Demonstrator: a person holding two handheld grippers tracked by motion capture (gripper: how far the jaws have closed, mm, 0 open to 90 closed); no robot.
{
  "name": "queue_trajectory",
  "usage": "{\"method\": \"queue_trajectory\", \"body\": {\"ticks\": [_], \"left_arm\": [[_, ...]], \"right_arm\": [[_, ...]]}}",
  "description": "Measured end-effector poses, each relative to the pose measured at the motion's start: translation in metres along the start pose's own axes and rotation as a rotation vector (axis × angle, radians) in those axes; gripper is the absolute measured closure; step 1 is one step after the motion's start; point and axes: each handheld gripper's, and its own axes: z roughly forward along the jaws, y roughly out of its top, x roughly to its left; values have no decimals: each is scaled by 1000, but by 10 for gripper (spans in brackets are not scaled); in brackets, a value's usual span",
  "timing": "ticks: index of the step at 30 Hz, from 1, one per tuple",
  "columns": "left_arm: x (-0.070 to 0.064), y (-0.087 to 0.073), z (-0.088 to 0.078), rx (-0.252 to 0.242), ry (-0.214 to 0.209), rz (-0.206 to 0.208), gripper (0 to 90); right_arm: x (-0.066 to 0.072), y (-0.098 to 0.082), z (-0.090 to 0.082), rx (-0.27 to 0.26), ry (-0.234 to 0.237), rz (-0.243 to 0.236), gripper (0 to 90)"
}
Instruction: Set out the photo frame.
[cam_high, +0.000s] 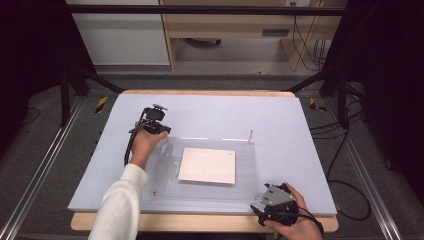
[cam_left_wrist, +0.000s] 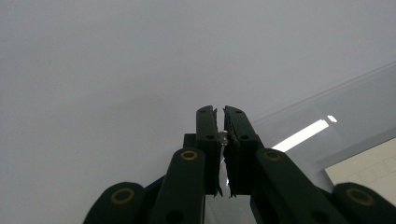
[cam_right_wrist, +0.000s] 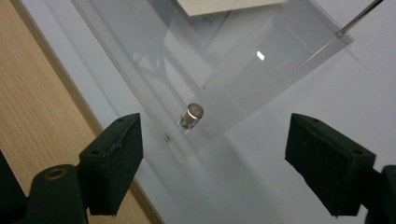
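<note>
Right gripper view: the right gripper (cam_right_wrist: 212, 172) is hovering with its jaws standing wide apart and empty, looking down on the near right corner of the clear acrylic frame (cam_right_wrist: 261, 88). A short metal cap (cam_right_wrist: 192, 115) is sitting upright at that corner, ahead of the jaws and slightly toward the left pad, touching neither. Its axis is running vertical, so a level pinch from either side would suit it.

High view: the right gripper (cam_high: 265, 207) is resting at the near right of the blue mat (cam_high: 210, 112), just beside the frame corner; this hand is by far the nearer to the cap. The left gripper (cam_high: 161, 131) is sitting at the far left corner of the frame.

Left gripper view: the left gripper (cam_left_wrist: 221, 140) is pinching its jaws almost together on a small silvery fastener (cam_left_wrist: 223, 138). A thin metal post (cam_high: 250, 136) is standing at the far right corner. A white sheet (cam_high: 207, 165) is lying under the acrylic.
</note>
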Motion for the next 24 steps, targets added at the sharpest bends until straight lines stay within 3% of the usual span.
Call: {"method": "queue_trajectory", "body": {"ticks": [5,14,20,24], "left_arm": [[1,0,1,3,-3,2,845],[0,-1,2,-8,-1,21,841],[0,-4,1,-28,-10,27,840],[0,-5,1,-32,-8,35,839]], "right_arm": [[0,-1,4,24,-28,-15,235],[4,5,-2,-29,-101,-65,304],[8,7,1,-11,-104,-93,331],[6,8,-1,-14,-117,-82,376]]}}
